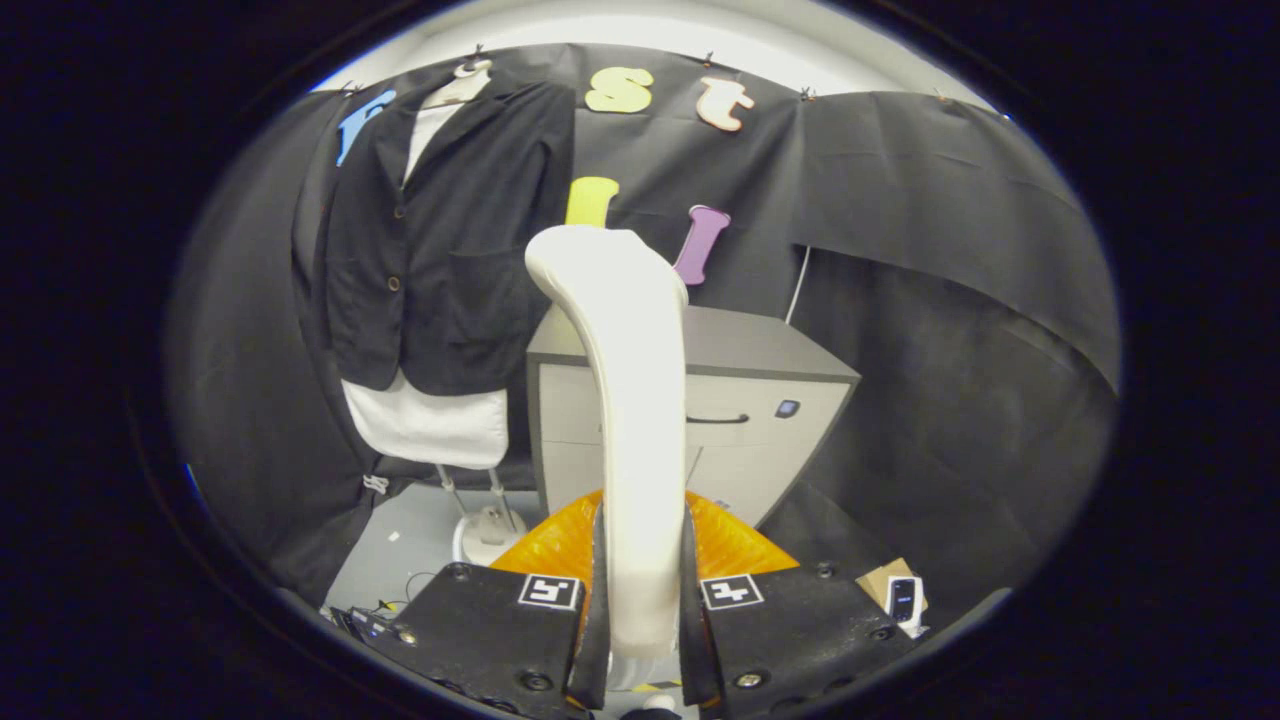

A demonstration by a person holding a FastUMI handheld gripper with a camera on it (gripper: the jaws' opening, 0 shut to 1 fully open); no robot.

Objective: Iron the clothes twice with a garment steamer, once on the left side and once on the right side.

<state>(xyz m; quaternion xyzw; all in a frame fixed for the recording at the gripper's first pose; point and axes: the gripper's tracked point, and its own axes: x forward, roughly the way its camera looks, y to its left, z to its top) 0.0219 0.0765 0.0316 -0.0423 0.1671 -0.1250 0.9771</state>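
A white garment steamer (630,400) rises upright between my fingers, its head at the top. My gripper (640,600) is shut on its handle, with a finger pressing each side. An orange part (735,540) of the steamer shows behind the fingers. A black jacket (440,240) over a white shirt hangs on a mannequin stand (485,525), to the left of the steamer and farther away. The steamer head is apart from the jacket, to the right of its right front panel.
A grey cabinet (760,400) with a drawer handle stands behind the steamer, right of the mannequin. A small device on a cardboard piece (900,595) lies on the floor at the right. Cables lie on the floor at the lower left. Black cloth walls enclose the booth.
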